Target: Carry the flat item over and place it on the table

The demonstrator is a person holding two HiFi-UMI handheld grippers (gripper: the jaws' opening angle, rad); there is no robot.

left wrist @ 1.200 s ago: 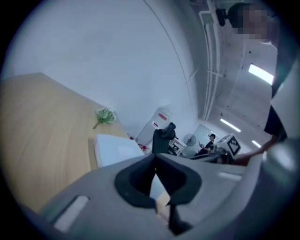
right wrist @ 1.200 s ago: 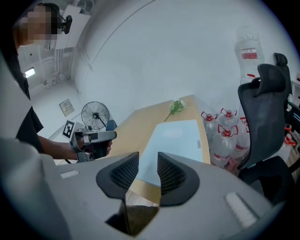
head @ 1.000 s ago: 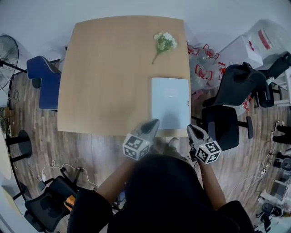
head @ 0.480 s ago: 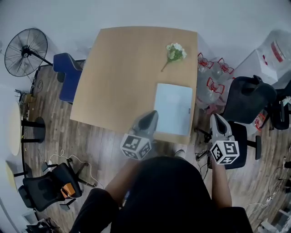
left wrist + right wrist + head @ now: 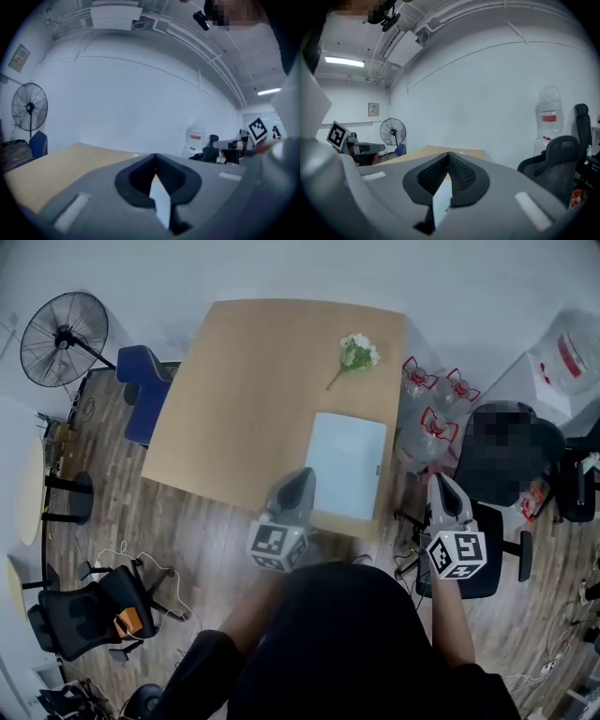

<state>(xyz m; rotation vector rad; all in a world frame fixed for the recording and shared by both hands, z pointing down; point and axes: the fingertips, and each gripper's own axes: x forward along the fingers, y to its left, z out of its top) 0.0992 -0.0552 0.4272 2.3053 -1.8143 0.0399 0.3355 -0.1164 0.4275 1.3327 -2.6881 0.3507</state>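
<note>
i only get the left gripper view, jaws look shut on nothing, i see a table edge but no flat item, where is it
Observer: The flat item lies flat on the table, near the right corner closest to the person.
Operator: what about the right gripper
Observer: The right gripper is off the table, past its right edge, and its jaws are shut with nothing between them.
Operator: anything else on the table
Observer: A small bunch of white flowers lies beyond the flat item, toward the far right corner and apart from it.
</note>
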